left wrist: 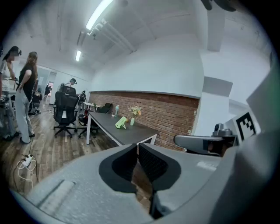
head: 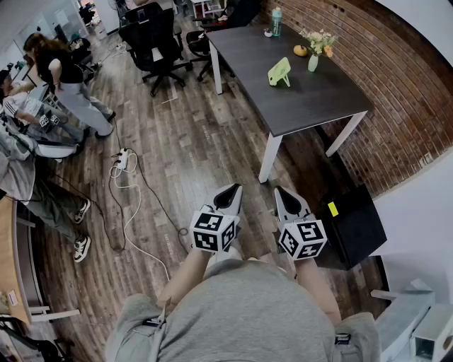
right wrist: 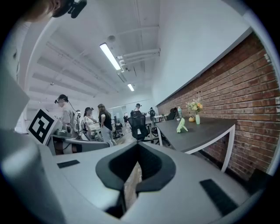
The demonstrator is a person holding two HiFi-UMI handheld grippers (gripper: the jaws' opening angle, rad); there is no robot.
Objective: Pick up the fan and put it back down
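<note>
The small green fan (head: 279, 72) stands on the dark table (head: 311, 106) at the far side of the room, also seen in the left gripper view (left wrist: 121, 123) and in the right gripper view (right wrist: 180, 125). Both grippers are held close to my body over the wooden floor, well short of the table. My left gripper (head: 232, 191) is shut with nothing between its jaws (left wrist: 137, 146). My right gripper (head: 282, 192) is shut and empty too (right wrist: 138, 146). They sit side by side, pointing toward the table's near corner.
On the table behind the fan are a vase of flowers (head: 315, 53), an orange object (head: 300, 51) and a bottle (head: 277, 21). Office chairs (head: 156, 39) stand beyond the table. A power strip with cable (head: 122, 161) lies on the floor. A black box (head: 354, 226) sits at right. People stand at left.
</note>
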